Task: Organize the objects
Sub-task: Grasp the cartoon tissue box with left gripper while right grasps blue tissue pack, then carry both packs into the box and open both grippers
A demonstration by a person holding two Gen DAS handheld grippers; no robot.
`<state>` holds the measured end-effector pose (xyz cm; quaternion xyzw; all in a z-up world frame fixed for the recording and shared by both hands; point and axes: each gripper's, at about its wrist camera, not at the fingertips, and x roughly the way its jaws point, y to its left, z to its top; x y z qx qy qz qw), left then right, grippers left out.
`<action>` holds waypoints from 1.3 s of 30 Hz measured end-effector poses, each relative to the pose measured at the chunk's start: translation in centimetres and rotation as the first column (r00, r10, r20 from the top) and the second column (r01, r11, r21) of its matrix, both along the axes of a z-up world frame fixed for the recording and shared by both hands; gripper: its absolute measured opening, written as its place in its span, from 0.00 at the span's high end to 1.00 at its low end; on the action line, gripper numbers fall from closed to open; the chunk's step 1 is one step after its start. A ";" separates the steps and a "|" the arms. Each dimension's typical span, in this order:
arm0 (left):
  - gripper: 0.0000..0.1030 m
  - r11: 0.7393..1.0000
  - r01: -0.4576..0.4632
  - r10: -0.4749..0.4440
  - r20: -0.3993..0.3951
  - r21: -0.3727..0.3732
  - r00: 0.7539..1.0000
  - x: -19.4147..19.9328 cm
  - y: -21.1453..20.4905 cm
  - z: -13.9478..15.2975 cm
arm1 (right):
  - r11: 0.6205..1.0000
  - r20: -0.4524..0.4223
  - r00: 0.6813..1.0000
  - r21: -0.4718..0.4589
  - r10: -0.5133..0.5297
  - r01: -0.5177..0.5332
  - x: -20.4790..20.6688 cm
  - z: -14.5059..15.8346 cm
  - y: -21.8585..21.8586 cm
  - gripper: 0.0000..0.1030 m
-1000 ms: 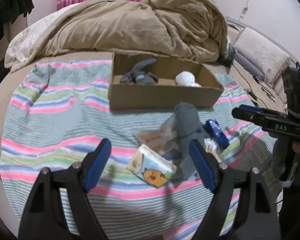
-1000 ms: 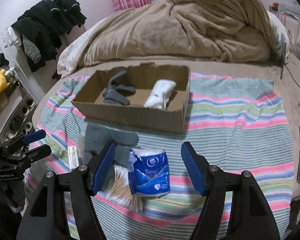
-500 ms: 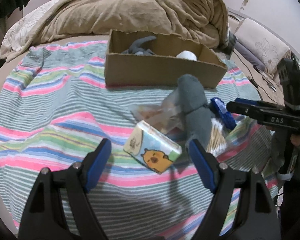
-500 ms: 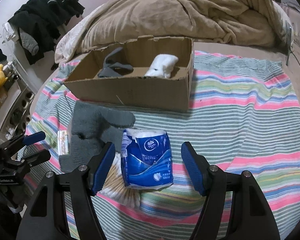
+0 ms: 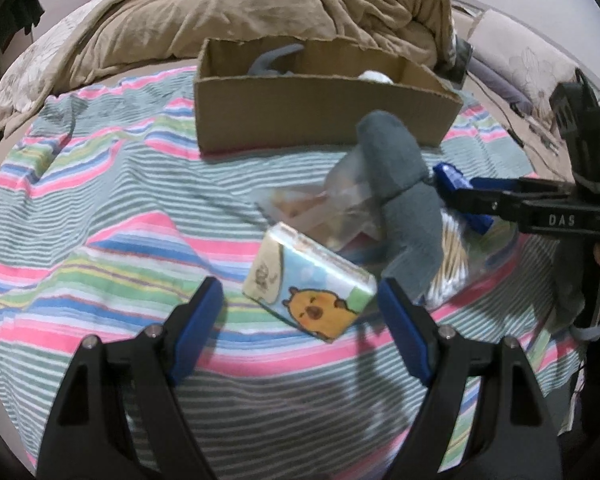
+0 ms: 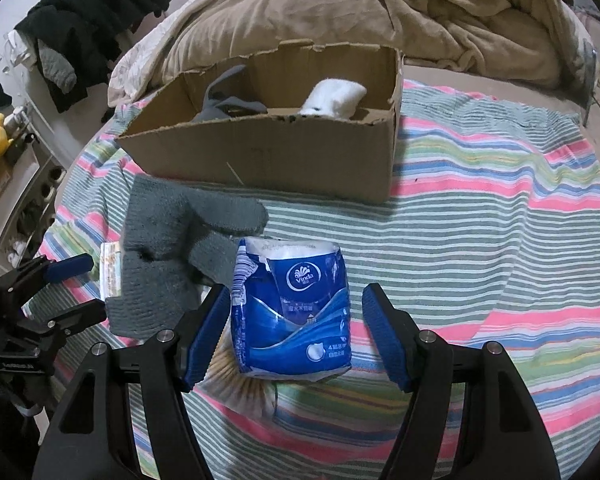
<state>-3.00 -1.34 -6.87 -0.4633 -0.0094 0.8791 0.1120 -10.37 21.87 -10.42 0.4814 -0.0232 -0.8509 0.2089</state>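
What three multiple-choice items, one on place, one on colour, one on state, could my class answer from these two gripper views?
1. Where does the white sock lie?
A. in the cardboard box
B. on the striped blanket
C. under the tissue pack

2. What colour is the tissue pack between the right gripper fingers?
A. red
B. blue
C. yellow

3. How is the left gripper?
A. shut
B. holding a glove
C. open

Key: A, it shows above the box wall; B, blue wrapper; C, wide gap around the cartoon pack.
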 end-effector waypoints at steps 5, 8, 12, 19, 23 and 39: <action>0.21 0.998 0.030 -0.028 0.022 -0.063 0.999 -0.4 0.9 -1.1 | 1.000 0.023 1.000 -0.002 0.001 -0.001 -0.3 -0.5 -0.1 0.30; 0.21 0.996 0.035 -0.033 0.024 -0.086 0.999 -0.7 1.3 -1.3 | 1.000 0.025 1.000 -0.006 0.003 -0.003 -0.3 -0.5 -0.1 0.30; 0.31 0.996 0.036 -0.034 0.025 -0.076 0.999 -0.8 1.3 -1.5 | 1.000 0.024 1.000 -0.008 0.018 -0.017 -0.2 -0.5 -0.2 0.43; 0.36 0.999 0.012 -0.013 -0.019 -0.036 1.000 -0.2 0.6 -0.5 | 0.999 0.003 1.000 -0.030 0.031 -0.031 0.2 -0.1 -0.1 0.53; 0.36 1.000 -0.001 0.001 -0.035 0.000 0.999 0.2 0.0 0.5 | 0.999 -0.014 0.999 -0.035 0.033 -0.033 0.5 0.5 -0.1 0.54; 0.36 0.992 -0.082 0.094 -0.131 0.098 0.987 -1.5 -3.1 6.2 | 0.999 -0.145 0.989 -0.038 0.000 -0.006 0.7 6.3 0.5 0.54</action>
